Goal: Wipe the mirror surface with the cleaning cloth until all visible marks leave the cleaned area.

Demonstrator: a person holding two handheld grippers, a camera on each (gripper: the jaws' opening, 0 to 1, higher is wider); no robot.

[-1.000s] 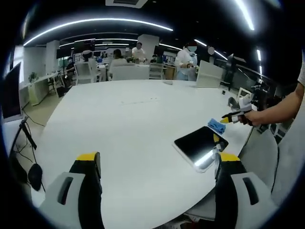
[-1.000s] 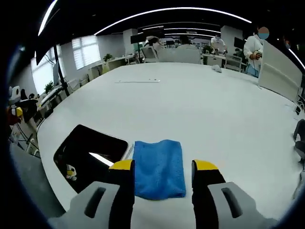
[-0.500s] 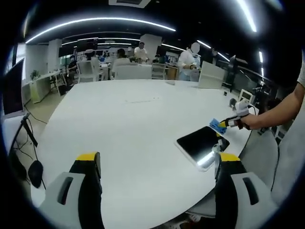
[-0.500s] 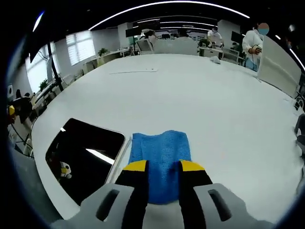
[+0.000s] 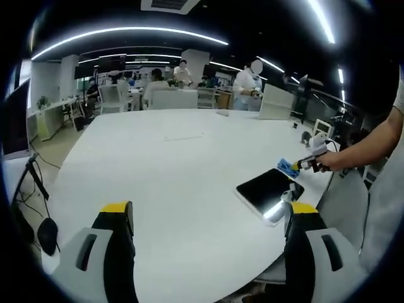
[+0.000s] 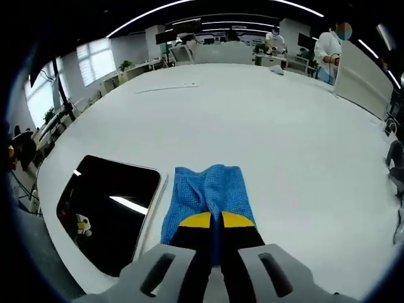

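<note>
2 views, one white table point(image 5: 177, 164). Hard to make out: whether the mirror point(image 6: 107, 208) carries any marks, since its glass reads almost black in the right gripper view and shows mainly a reflected ceiling light strip and a small yellow-and-white reflection near its lower left corner; its near edge runs off toward the table rim. In the left gripper view the mirror point(image 5: 269, 189) is small and dark with a bright glare patch at its near corner. Mirror lies flat near the table edge, pale frame visible along its right side. Blue cleaning cloth point(image 6: 207, 192) lies on the table just beside the mirror's right edge, woven texture visible, bunched into a ridge along its middle where the right gripper point(image 6: 211, 220) pinches it; the cloth's near part is hidden behind the yellow-tipped jaws, which are closed nearly together on the fabric. In the left gripper view the right gripper point(image 5: 305, 163) shows at far right with a person's hand point(image 5: 334, 160) on it, cloth point(image 5: 287, 168) at its tip, just beyond the mirror. Left gripper point(image 5: 208, 211) is held above bare table, jaws wide apart, nothing between them. Background people and desks are too small to detail.
</note>
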